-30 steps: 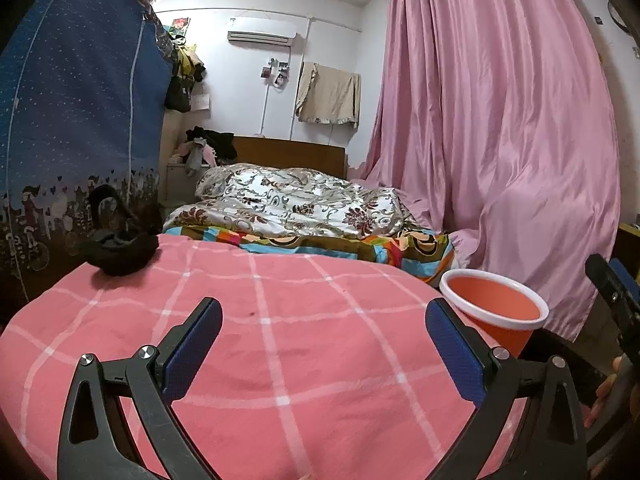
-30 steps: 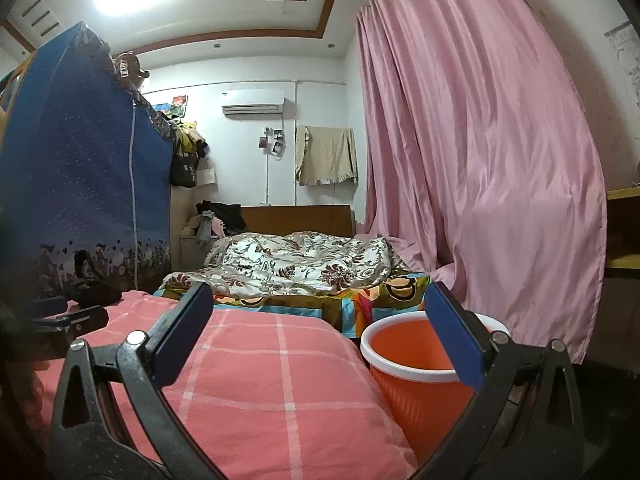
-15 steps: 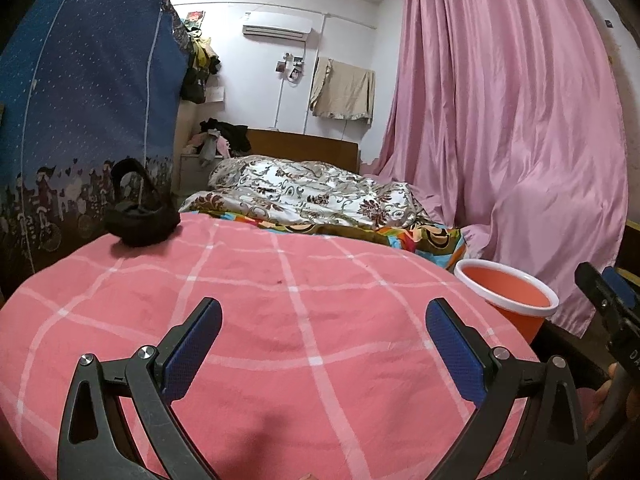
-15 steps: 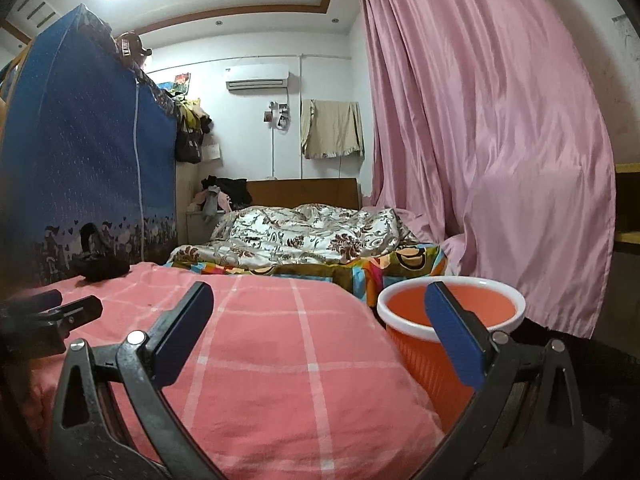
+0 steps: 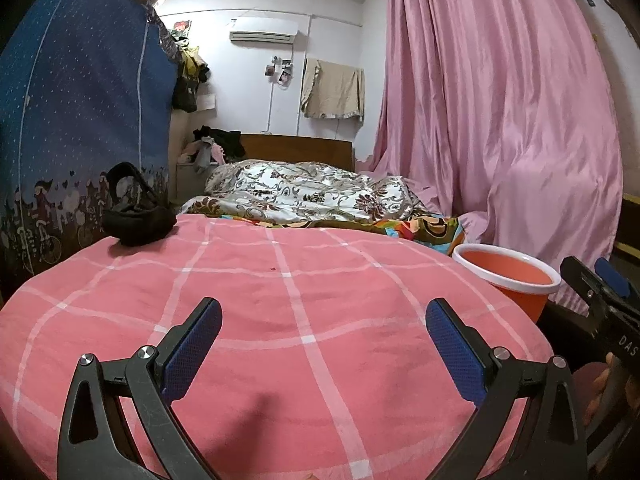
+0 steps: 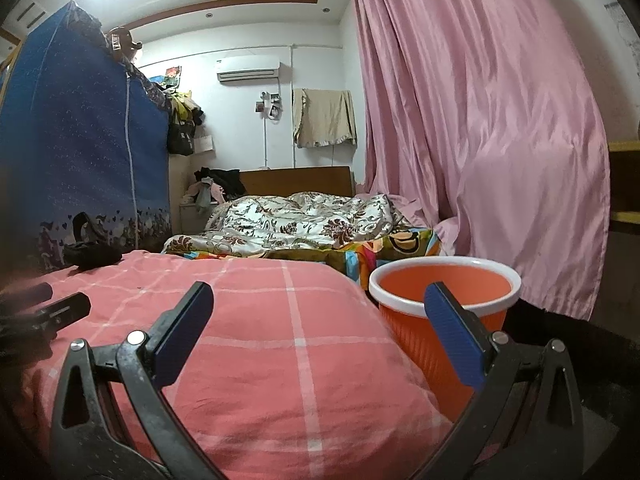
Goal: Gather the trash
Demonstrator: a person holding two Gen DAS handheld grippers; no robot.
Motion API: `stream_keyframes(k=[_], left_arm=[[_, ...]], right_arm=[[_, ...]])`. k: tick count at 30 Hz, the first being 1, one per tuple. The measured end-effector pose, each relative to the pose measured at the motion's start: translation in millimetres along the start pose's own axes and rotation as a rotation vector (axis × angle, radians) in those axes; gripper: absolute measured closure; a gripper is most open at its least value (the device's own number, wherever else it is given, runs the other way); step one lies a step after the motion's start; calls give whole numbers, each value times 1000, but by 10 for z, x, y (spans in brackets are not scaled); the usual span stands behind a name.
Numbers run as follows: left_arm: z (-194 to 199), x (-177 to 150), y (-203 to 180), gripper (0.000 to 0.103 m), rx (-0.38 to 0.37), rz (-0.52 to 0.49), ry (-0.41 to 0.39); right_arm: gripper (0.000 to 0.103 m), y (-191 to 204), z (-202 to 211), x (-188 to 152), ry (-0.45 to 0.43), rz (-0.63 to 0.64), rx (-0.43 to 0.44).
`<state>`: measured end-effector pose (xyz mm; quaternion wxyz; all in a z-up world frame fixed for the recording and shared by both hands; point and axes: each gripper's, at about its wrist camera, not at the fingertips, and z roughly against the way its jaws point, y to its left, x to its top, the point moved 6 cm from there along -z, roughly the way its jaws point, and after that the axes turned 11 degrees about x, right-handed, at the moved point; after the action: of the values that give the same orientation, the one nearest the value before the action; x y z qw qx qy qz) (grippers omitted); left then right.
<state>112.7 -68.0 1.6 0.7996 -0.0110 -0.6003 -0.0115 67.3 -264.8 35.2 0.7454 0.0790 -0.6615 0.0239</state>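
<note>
An orange bin (image 5: pixel 508 276) with a white rim stands on the floor by the right edge of the pink checked cover (image 5: pixel 300 312); it also shows in the right wrist view (image 6: pixel 444 292). My left gripper (image 5: pixel 322 316) is open and empty above the cover. My right gripper (image 6: pixel 318 296) is open and empty, its right finger in front of the bin. A small dark speck (image 5: pixel 273 268) lies on the cover. I see no other trash.
A black bag (image 5: pixel 136 216) lies at the cover's far left edge. A blue fabric wardrobe (image 5: pixel 80 120) stands on the left, a pink curtain (image 5: pixel 500 120) on the right. A bed with a patterned quilt (image 5: pixel 304 196) lies beyond.
Both views have tilted down and drawn slightly back; more of the pink cover shows. Both grippers stay open and empty.
</note>
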Motion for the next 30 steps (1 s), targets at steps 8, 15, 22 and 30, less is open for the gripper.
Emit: stream_keyframes(k=[8, 15, 22, 30], left_arm=[[38, -152, 31, 3, -13, 30, -3], [0, -192, 12, 3, -9, 5, 20], [-2, -216, 47, 3, 4, 13, 15], [7, -222, 53, 3, 10, 6, 11]], right_arm=[[0, 37, 23, -208, 71, -48, -6], [0, 122, -23, -256, 81, -5, -7], [0, 144, -8, -229, 63, 3, 8], [0, 151, -5, -228, 65, 4, 5]])
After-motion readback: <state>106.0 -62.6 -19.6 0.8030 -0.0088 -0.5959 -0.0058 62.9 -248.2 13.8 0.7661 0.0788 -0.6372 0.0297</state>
